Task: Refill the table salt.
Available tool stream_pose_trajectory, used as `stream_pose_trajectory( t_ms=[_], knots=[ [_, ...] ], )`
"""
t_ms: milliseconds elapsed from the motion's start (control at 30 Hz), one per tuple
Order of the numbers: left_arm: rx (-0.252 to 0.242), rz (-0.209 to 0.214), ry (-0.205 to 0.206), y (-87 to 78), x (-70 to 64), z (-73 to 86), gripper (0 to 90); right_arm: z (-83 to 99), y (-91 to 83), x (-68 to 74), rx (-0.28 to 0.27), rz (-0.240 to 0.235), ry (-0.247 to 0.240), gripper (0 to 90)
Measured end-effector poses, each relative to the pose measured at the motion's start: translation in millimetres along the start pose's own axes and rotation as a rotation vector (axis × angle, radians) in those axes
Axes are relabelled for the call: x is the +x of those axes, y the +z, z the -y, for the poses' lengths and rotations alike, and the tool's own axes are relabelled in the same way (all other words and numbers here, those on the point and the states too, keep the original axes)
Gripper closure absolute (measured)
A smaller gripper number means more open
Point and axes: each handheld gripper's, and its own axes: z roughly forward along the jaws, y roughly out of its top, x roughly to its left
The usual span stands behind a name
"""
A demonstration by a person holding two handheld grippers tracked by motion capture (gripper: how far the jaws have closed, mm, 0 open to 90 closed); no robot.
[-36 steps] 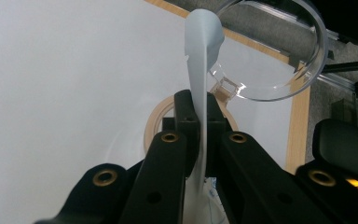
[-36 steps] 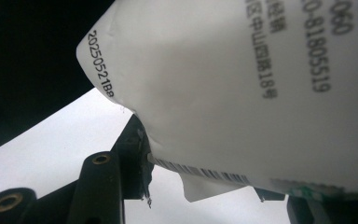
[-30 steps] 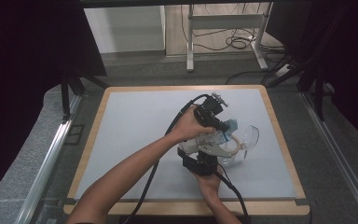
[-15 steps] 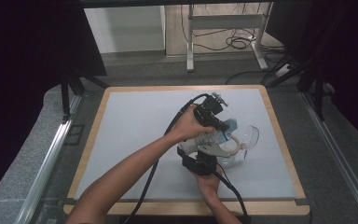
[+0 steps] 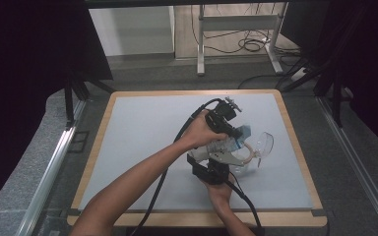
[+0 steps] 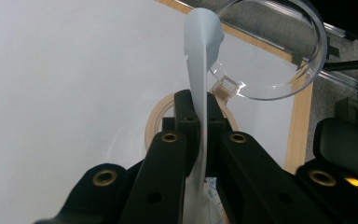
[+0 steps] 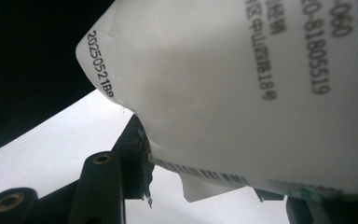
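Note:
A white printed packet (image 5: 225, 145) is held up between both grippers over the right half of the table. My left gripper (image 5: 235, 133) comes from above and is shut on the packet's thin top edge (image 6: 200, 46), which stands up between its jaws (image 6: 199, 112). My right gripper (image 5: 215, 163) is below, shut on the packet's lower part (image 7: 242, 93), where a small torn flap hangs; the packet hides its right jaw. Under the packet stands a clear container with a wooden ring (image 6: 156, 121), and its clear round lid (image 5: 264, 142) lies tipped beside it.
The work surface is a pale grey board (image 5: 142, 132) with a wooden frame (image 5: 295, 147). Cables trail from both grippers toward the near edge. Beyond the table are a dark floor and a metal stand (image 5: 236, 29).

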Motion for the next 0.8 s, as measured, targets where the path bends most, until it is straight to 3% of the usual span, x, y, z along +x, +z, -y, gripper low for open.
stream_pose_trajectory(
  t_ms=[800],
  knots=[
    [0.006, 0.011, -0.003, 0.7, -1.4, -2.4, 90.0, -3.1, -1.3, 1.7, -0.018, -0.004, 0.026, 49.0]
  ],
)
